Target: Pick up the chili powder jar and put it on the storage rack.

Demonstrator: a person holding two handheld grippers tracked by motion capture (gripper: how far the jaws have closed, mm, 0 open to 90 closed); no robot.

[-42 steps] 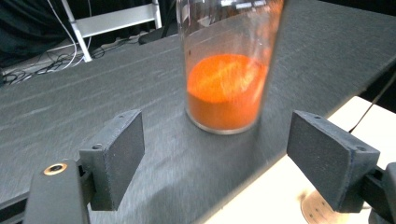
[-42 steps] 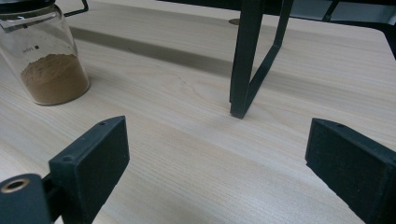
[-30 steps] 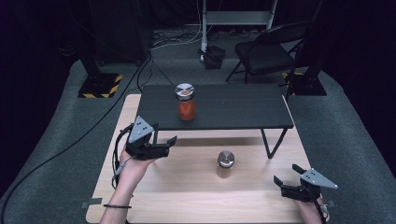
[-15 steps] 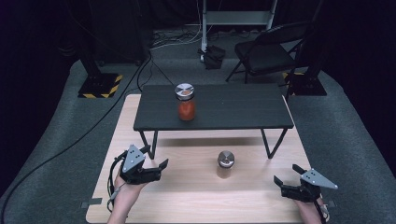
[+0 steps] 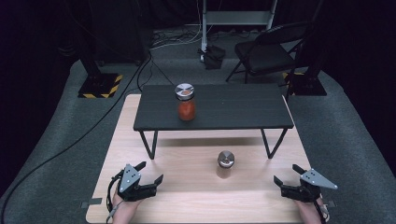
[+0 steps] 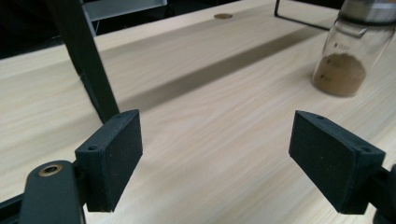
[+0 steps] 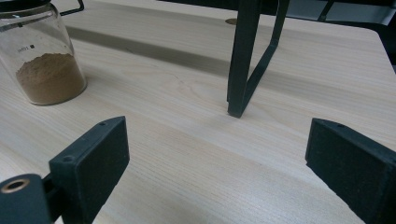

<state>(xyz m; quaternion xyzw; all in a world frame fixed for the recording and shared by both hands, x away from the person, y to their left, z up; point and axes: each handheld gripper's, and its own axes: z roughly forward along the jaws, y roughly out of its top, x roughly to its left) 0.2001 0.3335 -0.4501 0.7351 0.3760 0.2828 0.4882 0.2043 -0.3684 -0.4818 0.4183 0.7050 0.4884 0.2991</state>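
Jar with brown powder (image 5: 225, 164) stands upright on the wooden surface (image 5: 187, 196), in front of the small black table (image 5: 233, 109). Left gripper (image 5: 150, 173) sits low at 8 o'clock from that jar, well apart; its fingers (image 6: 112, 156) are wide open and hold nothing, having just opened a bit more. Right gripper (image 5: 286, 175) waits at 4 o'clock, fingers (image 7: 93, 163) wide open and empty too. A black table leg (image 7: 243, 60) stands ahead of it. A red jar (image 5: 186, 101) stands on the black table at 11 o'clock.
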